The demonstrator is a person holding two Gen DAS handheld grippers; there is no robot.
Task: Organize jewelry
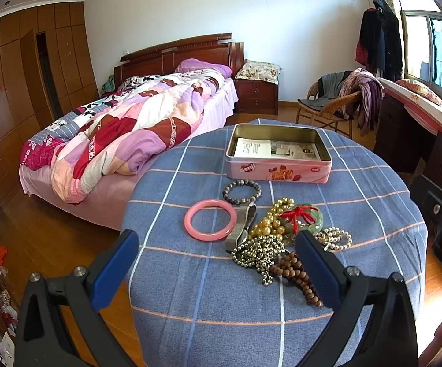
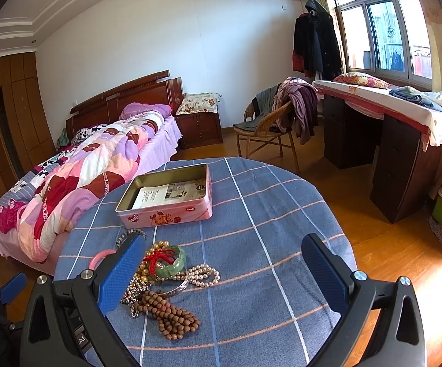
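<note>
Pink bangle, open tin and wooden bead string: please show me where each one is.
pink bangle (image 1: 210, 220), left wrist view, on its near rim.
open tin (image 1: 279, 168), left wrist view, on its front wall.
wooden bead string (image 2: 172, 316), right wrist view, on its beads.

1. The left gripper (image 1: 217, 244) hangs over the near edge of the blue checked tablecloth (image 1: 190, 290), jaws spread wide, holding nothing.
2. The pink tin (image 1: 279, 169) sits open at the far side, papers inside.
3. Just in front of the tin lies a dark bead bracelet (image 1: 241, 191).
4. Nearer than that, a pink bangle (image 1: 210, 220) lies left of a tangled jewelry pile (image 1: 282, 238).
</note>
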